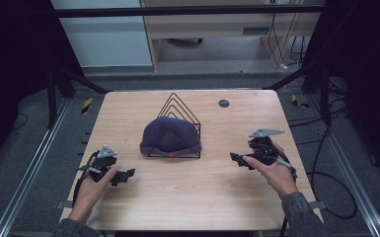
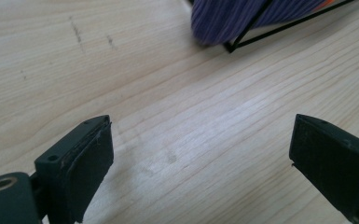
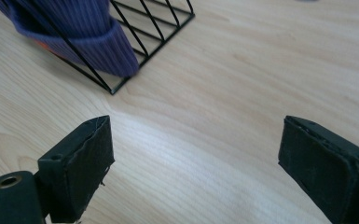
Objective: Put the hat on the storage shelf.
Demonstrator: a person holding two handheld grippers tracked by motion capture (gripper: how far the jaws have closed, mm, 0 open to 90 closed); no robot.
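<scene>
- Your left gripper (image 1: 126,174) sits low over the near left part of the table (image 1: 187,192) in the high view, jaws pointing toward the middle. Its jaws stand wide apart with nothing between them.
- The left gripper view shows what the high view cannot: bare wood grain between the two black pads (image 2: 91,165), and a corner of the hat and the rack's base wire at the top edge, well apart from the jaws.
- The purple knit hat (image 1: 171,137) rests at the middle of the table, draped over the front of a black wire rack (image 1: 180,106) whose peaked wires rise behind it. An orange patch shows at the hat's lower edge.
- The high view alone shows a small dark disc (image 1: 223,103) on the far side of the table, right of the rack.
- Your right gripper (image 1: 235,158) is at the right of the table, jaws aimed left toward the hat, spread wide and holding nothing.
- The right gripper view shows the hat's folded brim (image 3: 98,46) hanging inside the rack's slanted wires, its corner reaching down to the rack's base wire, with open table between it and the pads (image 3: 88,168).
</scene>
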